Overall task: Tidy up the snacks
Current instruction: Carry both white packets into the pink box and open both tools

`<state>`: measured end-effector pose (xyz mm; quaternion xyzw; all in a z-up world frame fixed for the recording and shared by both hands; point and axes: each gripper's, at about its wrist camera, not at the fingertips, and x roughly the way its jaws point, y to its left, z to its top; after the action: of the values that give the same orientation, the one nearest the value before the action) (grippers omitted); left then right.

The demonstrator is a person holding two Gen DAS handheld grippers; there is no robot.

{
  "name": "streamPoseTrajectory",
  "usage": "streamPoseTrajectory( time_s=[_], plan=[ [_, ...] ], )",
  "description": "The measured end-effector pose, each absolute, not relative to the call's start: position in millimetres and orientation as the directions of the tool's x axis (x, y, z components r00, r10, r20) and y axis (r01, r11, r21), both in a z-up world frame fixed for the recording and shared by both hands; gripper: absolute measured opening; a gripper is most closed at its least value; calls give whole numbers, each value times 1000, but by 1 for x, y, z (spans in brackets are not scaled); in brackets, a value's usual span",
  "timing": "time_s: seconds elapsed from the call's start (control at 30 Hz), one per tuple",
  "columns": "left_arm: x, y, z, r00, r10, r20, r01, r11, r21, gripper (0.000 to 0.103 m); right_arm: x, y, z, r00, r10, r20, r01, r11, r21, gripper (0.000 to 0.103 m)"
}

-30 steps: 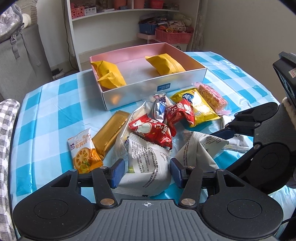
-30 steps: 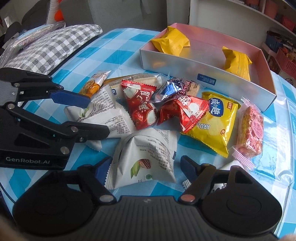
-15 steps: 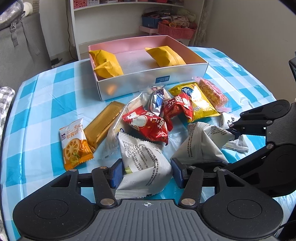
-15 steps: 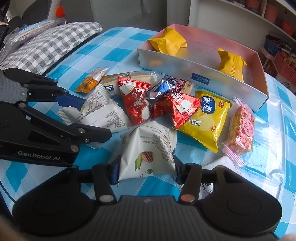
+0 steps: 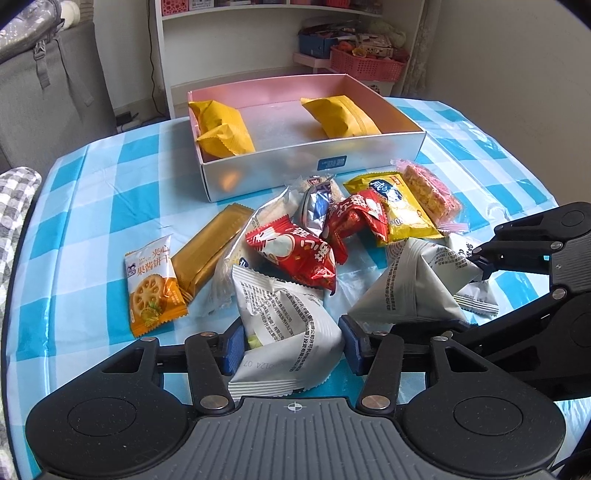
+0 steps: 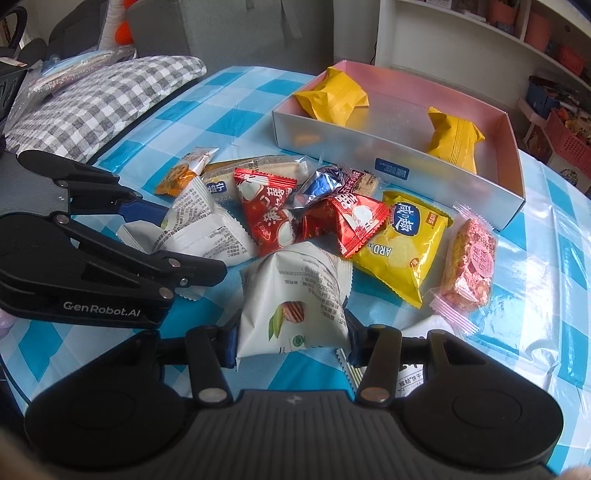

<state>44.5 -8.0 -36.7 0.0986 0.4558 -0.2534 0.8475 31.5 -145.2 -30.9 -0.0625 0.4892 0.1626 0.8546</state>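
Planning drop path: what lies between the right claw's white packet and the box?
Right wrist view: a red packet, then a blue foil packet, short of the box.

I'm working in a home, a lived-in room, not a lab or shop. At 12 o'clock in my left wrist view a white shelf unit (image 5: 258, 7) holds a pink basket (image 5: 365, 66) and a blue bin (image 5: 317, 42) crammed with household bits, and a grey fabric case (image 5: 48, 96) stands at 10 o'clock. The table wears a blue-and-white checked plastic cloth (image 5: 99, 192), and my right wrist view shows a grey gingham cushion (image 6: 99, 99) at 10 o'clock beside it.
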Motion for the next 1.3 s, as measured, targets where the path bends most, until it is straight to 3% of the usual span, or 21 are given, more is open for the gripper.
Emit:
streamPoseTrajectory(
  time_s=[0.67, 1.3],
  plan=[
    [39, -2, 2, 532, -353, -770, 498, 866, -53, 50, 27, -170, 4, 555, 242, -796, -281, 955, 94, 47],
    [81, -32, 30, 632, -337, -698, 419, 906, -58, 50, 77, -221, 19, 646, 148, -749, -66, 988, 138, 47]
  ],
)
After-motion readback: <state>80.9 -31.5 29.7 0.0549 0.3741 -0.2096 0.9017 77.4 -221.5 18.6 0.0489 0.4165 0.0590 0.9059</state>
